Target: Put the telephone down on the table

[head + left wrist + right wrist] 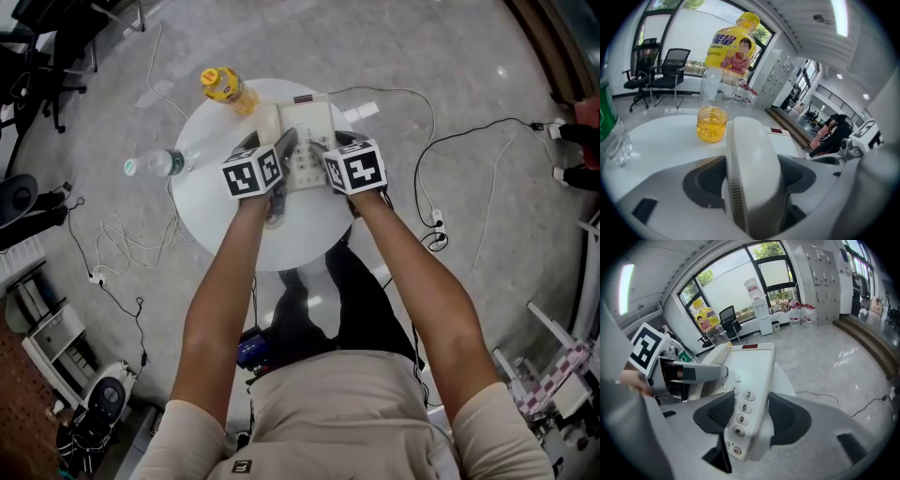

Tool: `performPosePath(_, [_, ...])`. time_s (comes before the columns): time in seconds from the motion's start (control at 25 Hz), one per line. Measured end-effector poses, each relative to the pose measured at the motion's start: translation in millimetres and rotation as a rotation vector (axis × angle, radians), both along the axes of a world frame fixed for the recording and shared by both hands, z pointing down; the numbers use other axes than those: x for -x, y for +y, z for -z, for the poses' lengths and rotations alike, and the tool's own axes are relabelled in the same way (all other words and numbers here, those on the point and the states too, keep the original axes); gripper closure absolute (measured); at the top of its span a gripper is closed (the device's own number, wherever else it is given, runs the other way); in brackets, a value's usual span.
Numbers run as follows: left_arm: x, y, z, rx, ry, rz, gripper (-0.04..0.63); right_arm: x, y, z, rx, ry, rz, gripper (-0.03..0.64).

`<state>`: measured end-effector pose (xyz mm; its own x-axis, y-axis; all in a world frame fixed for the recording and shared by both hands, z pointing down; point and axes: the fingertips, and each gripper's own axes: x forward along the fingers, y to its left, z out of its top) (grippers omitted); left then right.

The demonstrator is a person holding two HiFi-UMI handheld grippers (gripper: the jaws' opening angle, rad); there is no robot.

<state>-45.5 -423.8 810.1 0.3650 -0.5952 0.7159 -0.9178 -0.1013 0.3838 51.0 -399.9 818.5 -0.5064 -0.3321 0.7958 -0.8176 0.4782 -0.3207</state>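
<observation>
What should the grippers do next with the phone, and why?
Probably lower it gently until it lies flat: the right gripper clamps the telephone by its keypad edge, the left gripper holds the handset, both right over the round table.

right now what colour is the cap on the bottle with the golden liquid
Yellow; the cap shows best in the left gripper view.
</observation>
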Motion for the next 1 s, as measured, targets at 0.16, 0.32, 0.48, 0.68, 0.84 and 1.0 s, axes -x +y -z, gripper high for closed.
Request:
performPosePath(0.16, [8, -3, 23, -0.052, -0.094, -0.043, 0.255, -5, -2, 3, -0.011, 0.067, -0.010, 0.394])
performPosePath(0.32, [20, -1, 44, -0.083, -0.079, -0.043, 0.278, -11, -2, 12, -0.050, 0.132, -0.003, 0.466])
performPosePath(0.48, [34, 7, 72, -0.131, -0.080, -0.047, 0.342, -14, 0, 33, -0.083, 0.132, -0.014, 0.502])
performPosePath(0.68, [47, 21, 119, -0.200, -0.060, -0.055, 0.428, -9, 5, 81, -0.155, 0.111, -0.022, 0.582])
performPosePath(0.84, [48, 39, 165, -0.249, -0.029, -0.094, 0.510, -1, 14, 135, -0.238, 0.046, -0.022, 0.622])
performPosePath(1.0, [46, 58, 216, -0.301, 0.012, -0.152, 0.559, 4, 28, 191, -0.308, -0.028, -0.017, 0.623])
